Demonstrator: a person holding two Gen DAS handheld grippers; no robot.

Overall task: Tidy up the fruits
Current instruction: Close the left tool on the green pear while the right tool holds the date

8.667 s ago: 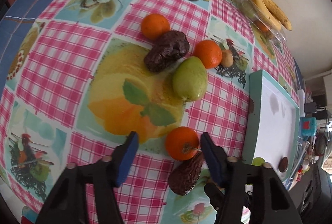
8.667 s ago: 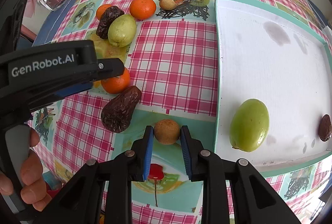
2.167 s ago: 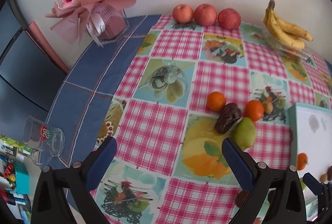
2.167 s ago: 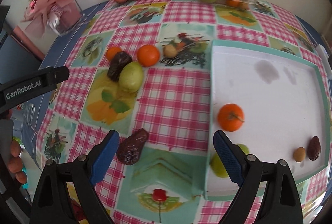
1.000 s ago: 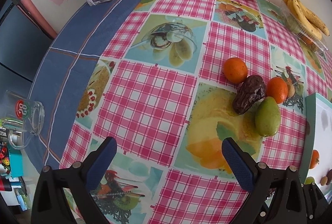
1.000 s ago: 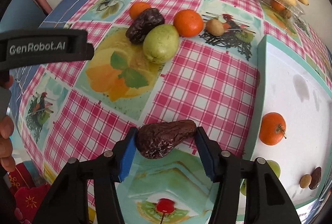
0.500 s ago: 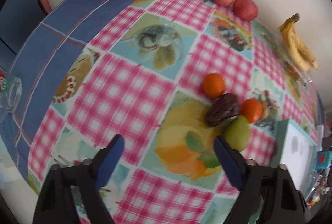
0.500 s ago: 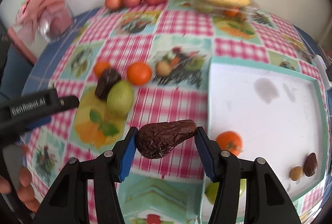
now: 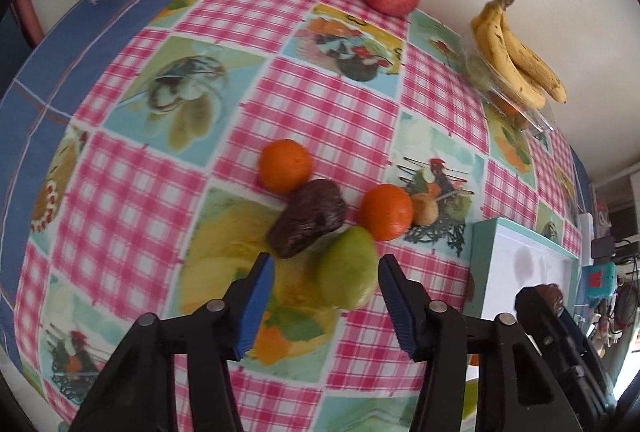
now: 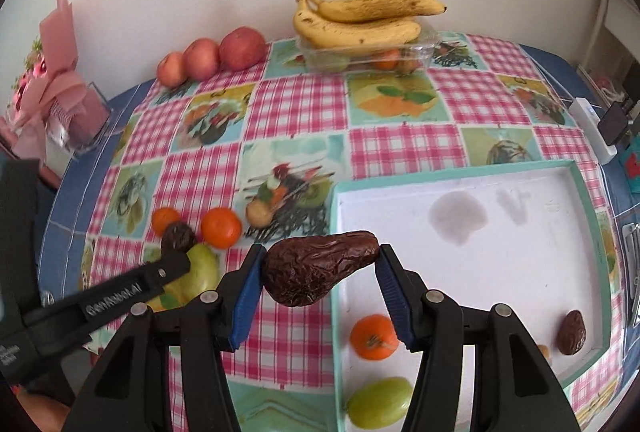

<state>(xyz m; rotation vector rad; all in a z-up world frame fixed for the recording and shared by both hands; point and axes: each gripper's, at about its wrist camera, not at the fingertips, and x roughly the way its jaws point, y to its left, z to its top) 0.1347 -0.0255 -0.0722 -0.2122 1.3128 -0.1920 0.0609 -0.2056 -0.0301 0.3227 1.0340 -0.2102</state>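
Wrinkled brown fruit [image 10: 316,274] pinched by right gripper [image 10: 320,292].

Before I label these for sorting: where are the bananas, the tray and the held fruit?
bananas [image 10: 360,21], right wrist view, middle of the bunch
tray [image 10: 452,166], right wrist view, far rim
held fruit [image 10: 316,272], right wrist view, wrinkled middle

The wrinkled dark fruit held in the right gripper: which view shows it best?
The right wrist view: the wrinkled dark fruit sits centre frame, whole, clamped between the right gripper's jaws above the tray edge. The left wrist view catches only a sliver of it behind that gripper.
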